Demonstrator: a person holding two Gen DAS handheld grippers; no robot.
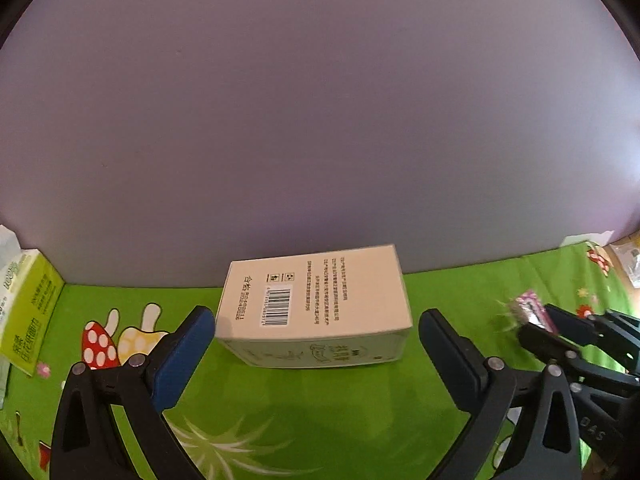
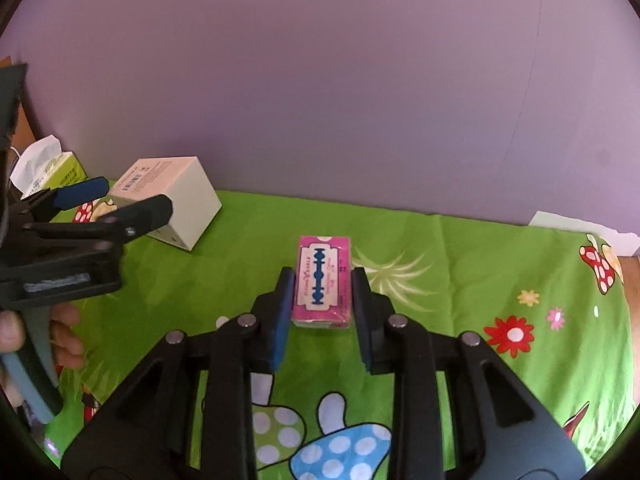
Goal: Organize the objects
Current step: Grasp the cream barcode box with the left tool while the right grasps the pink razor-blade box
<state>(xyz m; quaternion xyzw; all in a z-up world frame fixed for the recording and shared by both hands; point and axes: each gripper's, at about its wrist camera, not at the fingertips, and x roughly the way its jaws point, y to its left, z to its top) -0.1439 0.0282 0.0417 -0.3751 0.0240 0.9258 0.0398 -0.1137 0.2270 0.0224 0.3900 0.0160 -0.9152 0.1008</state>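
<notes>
A white carton (image 1: 316,304) with a barcode on top lies on the green cloth against the purple wall. My left gripper (image 1: 316,314) is open, its blue-padded fingers (image 1: 188,352) standing either side of the carton's near end without pressing it. The right wrist view shows that carton (image 2: 176,196) at the left with the left gripper (image 2: 132,196) in front of it. A pink razor-blade box (image 2: 323,280) sits between the pads of my right gripper (image 2: 322,272), which is shut on its long sides. In the left wrist view the pink box (image 1: 530,310) and right gripper (image 1: 538,322) show blurred at the right.
A green tissue box (image 1: 28,308) stands at the far left by the wall, tissue sticking out of the box (image 2: 60,168). The mushroom-print cloth (image 2: 460,280) ends at a wooden edge (image 2: 632,280) on the right. White paper (image 2: 576,226) lies at the back right. A hand (image 2: 64,336) holds the left gripper.
</notes>
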